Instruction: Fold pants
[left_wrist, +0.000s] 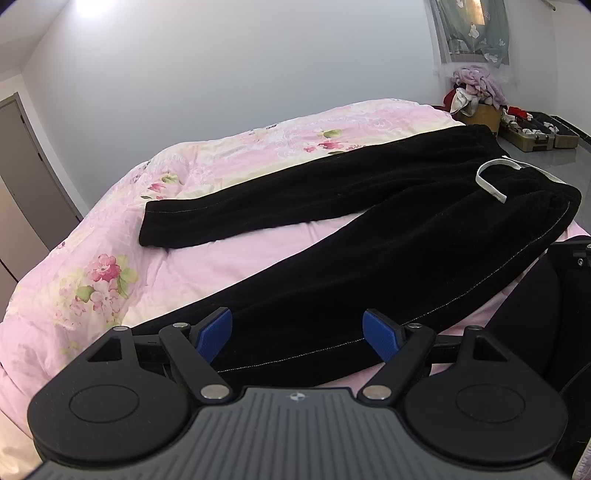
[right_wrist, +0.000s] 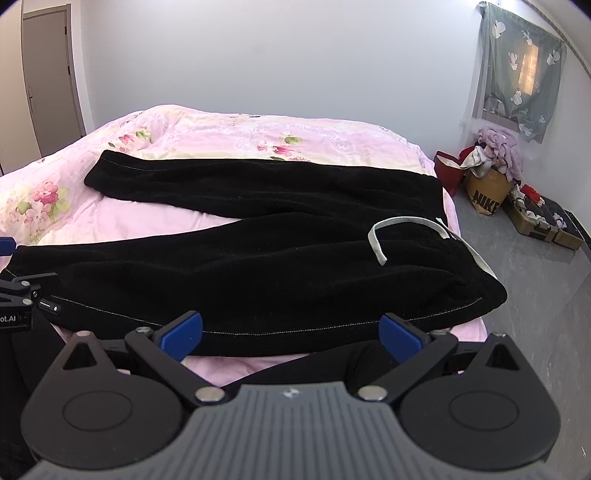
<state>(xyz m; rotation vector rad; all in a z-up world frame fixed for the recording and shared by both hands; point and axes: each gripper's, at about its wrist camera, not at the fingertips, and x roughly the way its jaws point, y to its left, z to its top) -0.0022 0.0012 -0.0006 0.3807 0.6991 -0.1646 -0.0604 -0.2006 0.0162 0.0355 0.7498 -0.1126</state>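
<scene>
So the black fleecy pants (left_wrist: 369, 229) lie flat on a pink floral quilt (left_wrist: 110, 258), legs splayed apart, a white drawstring (left_wrist: 491, 177) looped near the waistband. Left gripper (left_wrist: 297, 336) hovers low over the nearer leg, blue pads spread wide, grasping nothing. Right gripper (right_wrist: 291, 332) is likewise released, probably just short of the side seam.

Both wrist views look low across the bed (left_wrist: 110, 280) from its near edge toward the far wall. They share the pants (left_wrist: 369, 229) and bedding; the right wrist view sits closer to the waistband end.
</scene>
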